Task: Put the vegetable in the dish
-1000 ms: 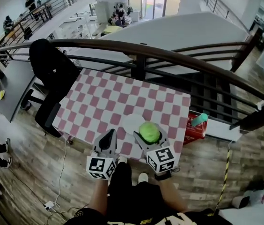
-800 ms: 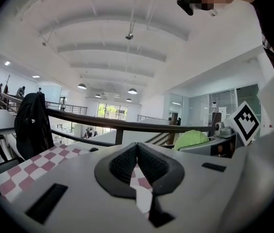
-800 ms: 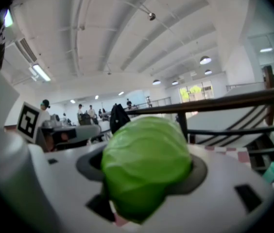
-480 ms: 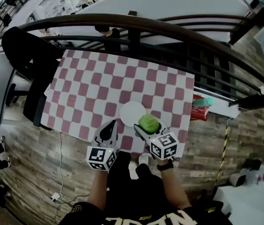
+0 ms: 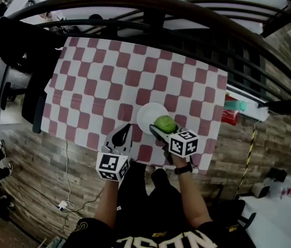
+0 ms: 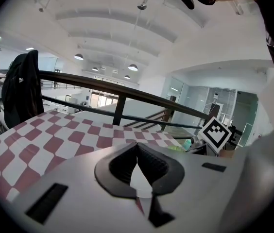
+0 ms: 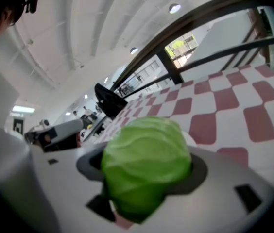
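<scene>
A green cabbage (image 5: 164, 123) (image 7: 145, 165) fills the jaws of my right gripper (image 5: 162, 126) (image 7: 144, 178), which is shut on it. In the head view the cabbage hangs over the near right edge of the white dish (image 5: 149, 114), which lies on the checked tablecloth (image 5: 109, 81). A sliver of the dish (image 7: 191, 140) shows just behind the cabbage in the right gripper view. My left gripper (image 5: 123, 136) (image 6: 138, 165) is shut with nothing in it, left of the dish near the table's front edge.
A dark railing (image 5: 187, 14) runs along the table's far side. A black chair with a jacket (image 5: 11, 40) stands at the far left corner. A red box with a teal bottle (image 5: 233, 110) sits off the right edge. Wooden floor (image 5: 42, 180) lies below.
The right gripper has carried the cabbage forward, from in front of the dish to over its near right edge. The head view has tilted down. The left gripper keeps its place.
</scene>
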A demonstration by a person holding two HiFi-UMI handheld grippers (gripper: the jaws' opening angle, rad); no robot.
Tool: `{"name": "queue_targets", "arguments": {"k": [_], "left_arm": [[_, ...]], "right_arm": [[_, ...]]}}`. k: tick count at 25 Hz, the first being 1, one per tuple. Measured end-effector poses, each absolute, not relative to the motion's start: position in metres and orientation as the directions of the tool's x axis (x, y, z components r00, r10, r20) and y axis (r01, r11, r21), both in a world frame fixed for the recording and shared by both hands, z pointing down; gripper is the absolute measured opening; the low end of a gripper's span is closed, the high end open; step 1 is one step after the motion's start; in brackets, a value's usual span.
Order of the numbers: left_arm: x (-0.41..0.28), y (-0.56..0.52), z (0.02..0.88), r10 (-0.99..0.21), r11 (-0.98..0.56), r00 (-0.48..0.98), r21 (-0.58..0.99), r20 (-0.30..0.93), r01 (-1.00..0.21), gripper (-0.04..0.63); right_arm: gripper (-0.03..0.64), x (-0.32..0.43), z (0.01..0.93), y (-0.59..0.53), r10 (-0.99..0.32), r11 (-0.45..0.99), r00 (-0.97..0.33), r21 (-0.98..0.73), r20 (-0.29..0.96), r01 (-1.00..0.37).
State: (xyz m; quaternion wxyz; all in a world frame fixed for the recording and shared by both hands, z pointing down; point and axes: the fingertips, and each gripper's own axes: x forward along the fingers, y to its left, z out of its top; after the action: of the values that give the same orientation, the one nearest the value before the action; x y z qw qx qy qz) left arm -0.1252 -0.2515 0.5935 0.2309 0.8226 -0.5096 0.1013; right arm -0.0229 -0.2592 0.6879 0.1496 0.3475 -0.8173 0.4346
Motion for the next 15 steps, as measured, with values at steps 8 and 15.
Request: {"name": "queue_targets", "arguments": {"k": [8, 15], "left_arm": [[-0.135, -0.251, 0.62, -0.764, -0.381, 0.464, 0.268, 0.449, -0.885, 0.021], [-0.14, -0.243, 0.636, -0.749, -0.373, 0.472, 0.293, 0.466, -0.881, 0.021]], "right_arm": [[0.316, -0.06, 0.726, -0.266, -0.296, 0.359, -0.73, -0.637, 0.616, -0.683], [0.316, -0.083, 0.744, -0.264, -0.208, 0.35, -0.717, -0.633, 0.666, -0.69]]}}
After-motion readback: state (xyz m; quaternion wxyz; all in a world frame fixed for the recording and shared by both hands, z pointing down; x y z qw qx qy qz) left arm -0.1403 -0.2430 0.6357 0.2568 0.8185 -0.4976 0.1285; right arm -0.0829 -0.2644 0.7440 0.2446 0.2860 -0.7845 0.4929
